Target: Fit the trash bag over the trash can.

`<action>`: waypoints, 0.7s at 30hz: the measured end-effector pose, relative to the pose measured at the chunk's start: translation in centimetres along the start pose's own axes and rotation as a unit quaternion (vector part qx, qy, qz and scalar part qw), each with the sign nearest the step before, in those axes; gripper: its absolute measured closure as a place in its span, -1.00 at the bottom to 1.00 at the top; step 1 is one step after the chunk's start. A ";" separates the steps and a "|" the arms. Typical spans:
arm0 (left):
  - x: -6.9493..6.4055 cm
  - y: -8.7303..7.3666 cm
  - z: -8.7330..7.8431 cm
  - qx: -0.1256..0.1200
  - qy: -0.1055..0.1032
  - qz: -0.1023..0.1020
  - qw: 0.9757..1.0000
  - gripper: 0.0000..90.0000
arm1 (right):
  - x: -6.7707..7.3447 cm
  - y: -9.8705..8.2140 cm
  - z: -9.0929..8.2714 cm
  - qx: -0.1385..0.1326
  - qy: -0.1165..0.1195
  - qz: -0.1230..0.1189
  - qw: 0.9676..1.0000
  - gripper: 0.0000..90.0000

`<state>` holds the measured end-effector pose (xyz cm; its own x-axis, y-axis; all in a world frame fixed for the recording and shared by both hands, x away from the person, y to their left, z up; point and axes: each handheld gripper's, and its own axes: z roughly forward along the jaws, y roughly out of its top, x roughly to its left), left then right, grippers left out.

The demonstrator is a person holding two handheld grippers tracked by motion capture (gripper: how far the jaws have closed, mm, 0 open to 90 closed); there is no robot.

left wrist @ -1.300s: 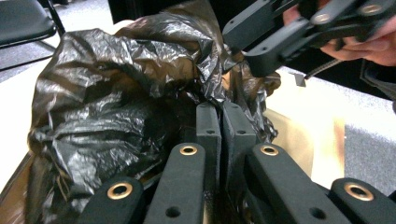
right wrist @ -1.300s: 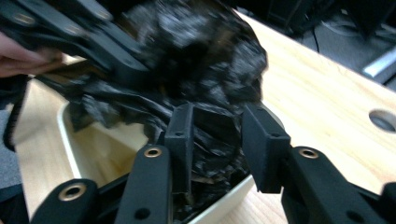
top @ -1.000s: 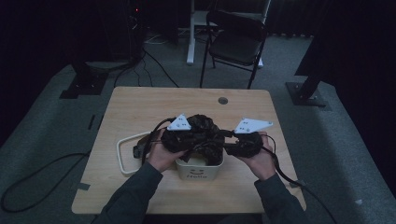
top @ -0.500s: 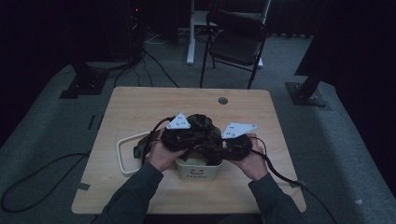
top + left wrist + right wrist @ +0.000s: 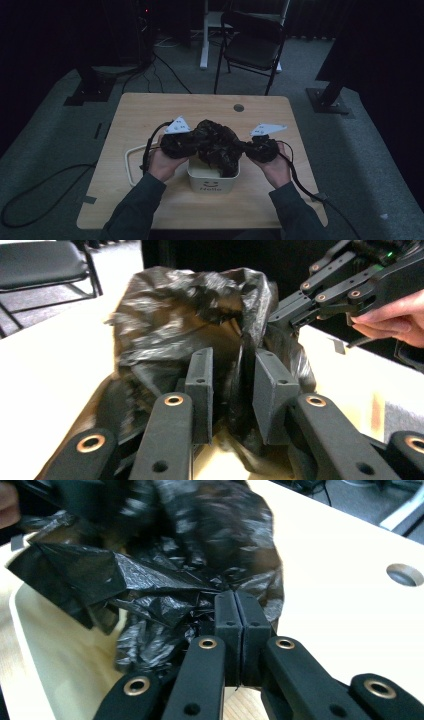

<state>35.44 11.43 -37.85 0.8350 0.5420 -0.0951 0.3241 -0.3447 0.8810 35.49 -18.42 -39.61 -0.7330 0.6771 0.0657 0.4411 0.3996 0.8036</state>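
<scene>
A crumpled black plastic bag (image 5: 215,142) sits bunched over a small white bin (image 5: 212,180) marked "Hello" near the table's front. My left gripper (image 5: 187,142) is at the bag's left side. In the left gripper view its jaws (image 5: 235,385) have just been opening, and a loose fold of the bag (image 5: 175,315) hangs between the pads without being pressed. My right gripper (image 5: 247,147) is at the bag's right side. Its jaws (image 5: 235,605) have just closed together and pinch an edge of the bag (image 5: 175,555). The right gripper (image 5: 285,315) also shows in the left gripper view, biting the far side of the bag.
The wooden table (image 5: 150,110) has a round cable hole (image 5: 239,107) at the back. A white rectangular ring (image 5: 131,165) lies left of the bin. A black chair (image 5: 250,45) stands beyond the table. Cables trail from both grippers.
The right gripper came in to the bag's right edge and closed on it. The left gripper's jaws have parted. The bag is now stretched wider between the hands.
</scene>
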 end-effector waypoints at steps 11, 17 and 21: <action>1.7 -1.0 -2.6 -0.024 0.009 -0.027 0.999 0.48 | -1.0 -0.2 0.2 0.000 -0.009 0.036 0.999 0.99; 1.4 -1.1 -2.7 -0.030 -0.010 -0.025 0.999 0.30 | -0.9 -0.2 0.3 0.001 -0.008 0.039 0.999 0.99; 1.2 -0.8 -3.0 -0.047 -0.021 -0.026 0.998 0.17 | -1.0 -0.1 0.3 0.003 -0.008 0.044 0.999 0.99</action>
<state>34.88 14.65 -37.35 0.8363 0.5245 -0.1598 0.3267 -0.2426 0.9135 36.36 -18.92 -39.97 -0.6825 0.7198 0.1266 0.5066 0.3410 0.7919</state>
